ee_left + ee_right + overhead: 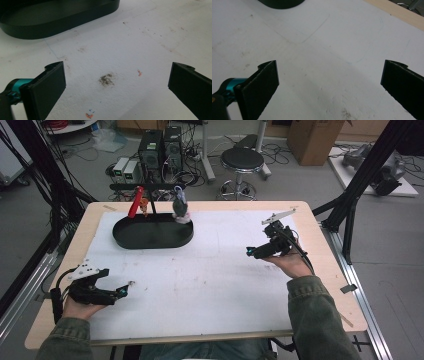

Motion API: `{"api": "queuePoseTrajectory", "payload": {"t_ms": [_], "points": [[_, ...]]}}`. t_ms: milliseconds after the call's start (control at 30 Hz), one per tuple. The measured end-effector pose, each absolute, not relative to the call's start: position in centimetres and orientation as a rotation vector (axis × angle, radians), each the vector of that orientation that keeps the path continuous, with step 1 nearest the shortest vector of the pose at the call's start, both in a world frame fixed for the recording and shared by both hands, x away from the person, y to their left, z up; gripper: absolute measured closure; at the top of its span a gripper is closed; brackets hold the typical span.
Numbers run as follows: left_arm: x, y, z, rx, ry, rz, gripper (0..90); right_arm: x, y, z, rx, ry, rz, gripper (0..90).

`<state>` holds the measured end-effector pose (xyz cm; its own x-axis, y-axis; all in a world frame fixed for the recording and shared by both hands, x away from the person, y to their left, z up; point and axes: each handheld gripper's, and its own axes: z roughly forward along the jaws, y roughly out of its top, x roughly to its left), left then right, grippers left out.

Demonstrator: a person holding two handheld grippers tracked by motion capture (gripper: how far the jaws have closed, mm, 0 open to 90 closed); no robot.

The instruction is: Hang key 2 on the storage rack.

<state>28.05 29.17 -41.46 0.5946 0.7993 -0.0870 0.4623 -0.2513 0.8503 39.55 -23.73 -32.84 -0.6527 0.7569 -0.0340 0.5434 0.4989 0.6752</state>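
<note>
While both grippers are hovering with jaws spread and empty, the black tray (152, 234) is sitting far-left on the table — nearer the left gripper (122, 289) than the right gripper (251, 251), long axis crosswise.

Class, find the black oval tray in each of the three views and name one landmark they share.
High view: black oval tray, upper left of centre on the board.
Left gripper view: top left.
Right gripper view: an edge at the top.
Shared landmark: the white board.
</note>
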Motion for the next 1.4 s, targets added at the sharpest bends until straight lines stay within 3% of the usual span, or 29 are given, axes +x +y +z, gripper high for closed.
{"api": "queuePoseTrajectory", "payload": {"t_ms": [967, 1400], "points": [[28.1, 28.5, -42.2, 1.95, 1.012, 0.421, 1.7, 34.8, -28.6, -38.4, 1.117, 2.343, 1.003, 0.6], [28.4, 28.3, -42.9, 2.003, 1.024, 0.388, 1.7, 32.5, -30.7, -41.2, 1.165, 2.204, 1.221, 0.6]]}}
